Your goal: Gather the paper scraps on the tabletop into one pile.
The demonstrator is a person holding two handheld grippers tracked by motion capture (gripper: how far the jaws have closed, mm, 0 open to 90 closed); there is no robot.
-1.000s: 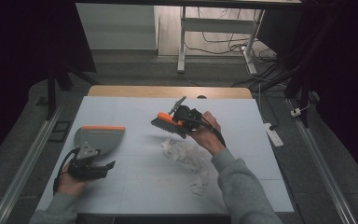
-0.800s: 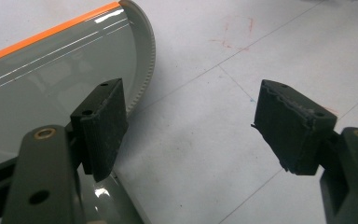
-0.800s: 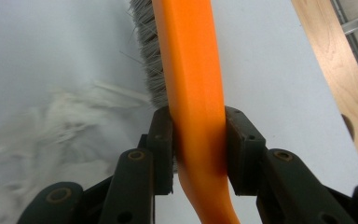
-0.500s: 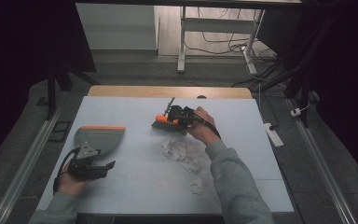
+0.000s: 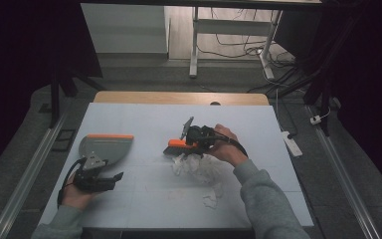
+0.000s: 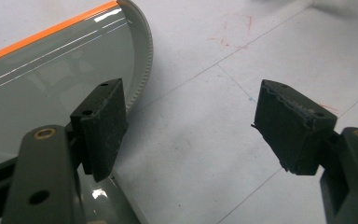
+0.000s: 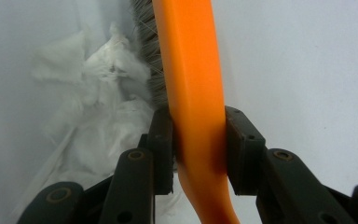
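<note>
Our right gripper clamps its jaws on the orange brush beside the white paper scraps. Our left gripper has wide, empty jaws over the dustpan near the desk's left edge.

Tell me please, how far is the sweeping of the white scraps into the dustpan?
Early stage. Done: the right claw is shut on the orange brush, its bristles at the white scraps. In hand: the brush is beside the pile. Left: the scraps lie apart from the grey dustpan, which looks empty, and the left claw is open beside it.
</note>
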